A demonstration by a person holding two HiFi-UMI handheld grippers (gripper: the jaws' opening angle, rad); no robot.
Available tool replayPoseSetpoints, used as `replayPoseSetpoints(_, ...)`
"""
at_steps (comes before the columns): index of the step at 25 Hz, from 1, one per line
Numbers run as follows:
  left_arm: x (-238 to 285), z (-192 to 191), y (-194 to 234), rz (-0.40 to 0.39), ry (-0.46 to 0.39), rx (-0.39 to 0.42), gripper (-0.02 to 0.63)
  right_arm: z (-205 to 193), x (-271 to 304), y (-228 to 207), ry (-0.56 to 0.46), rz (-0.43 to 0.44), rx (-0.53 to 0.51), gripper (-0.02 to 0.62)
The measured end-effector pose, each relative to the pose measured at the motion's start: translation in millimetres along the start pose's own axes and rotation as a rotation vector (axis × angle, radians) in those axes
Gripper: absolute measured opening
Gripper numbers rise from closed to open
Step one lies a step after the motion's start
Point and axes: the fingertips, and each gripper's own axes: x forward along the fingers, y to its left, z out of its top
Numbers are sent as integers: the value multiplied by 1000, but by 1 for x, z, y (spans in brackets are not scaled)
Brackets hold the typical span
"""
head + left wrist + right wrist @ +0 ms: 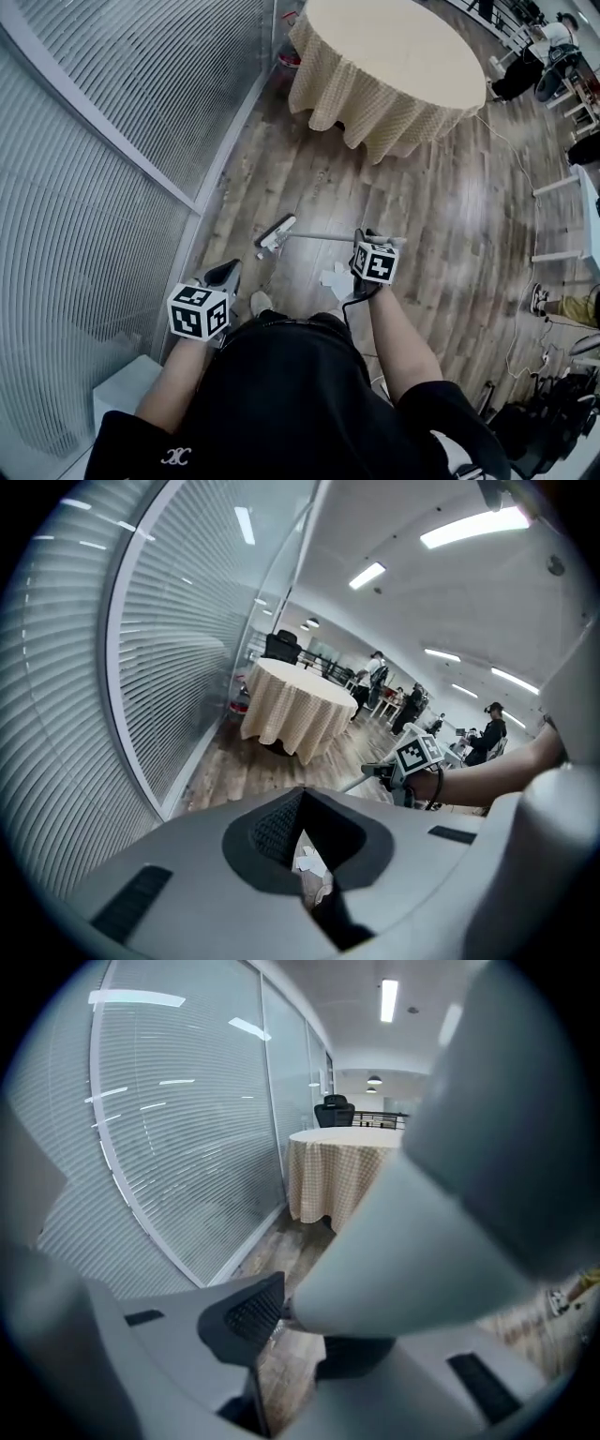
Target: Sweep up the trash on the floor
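A person stood on a wood-plank floor (pixel 441 216) beside a glass wall with lowered blinds (pixel 112 141), a pair of tongs in each hand. The right tongs (pixel 364 240) were clamped on the pale handle (pixel 323 237) of a broom, which ran left from them, low over the planks, to the broom head (pixel 275 234). The head lay tilted on the floor, on the far side of the person's feet and short of the wall. In the right gripper view the handle filled the frame as a thick grey bar ending between the dark pads.

The left tongs (pixel 225 276) were held nearer the wall, well apart from the broom. They were closed and empty, their tips pointing toward the far end of the room. Only a narrow slit showed between the pads in the left gripper view.

The trash, a small cluster of white paper scraps (pixel 336 278), lay on the floor just near of the handle and just left of the right tongs. It was between the two hands and close to the toe of a pale shoe (pixel 261 302). The same scraps showed through the slit in the left gripper view.

At the far end stood a round bench (pixel 394 56) draped to the floor in a cream cloth. Beyond it, other people (pixel 492 728) were gathered under ceiling strip lights (pixel 473 527) at the far right.
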Motion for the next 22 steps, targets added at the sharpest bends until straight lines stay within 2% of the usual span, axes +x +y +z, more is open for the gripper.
replayPoseSetpoints(10, 30, -7, -96, -72, 31, 57, -6, -38, -51, -105, 0, -82, 70, 107)
replayPoseSetpoints(17, 49, -17, -137, -96, 45, 83, -5, -51, -77, -145, -7, -108, 82, 107)
replayPoseSetpoints(22, 63, -20, -164, -133, 59, 107, -6, -36, -89, -153, -51, -102, 58, 104)
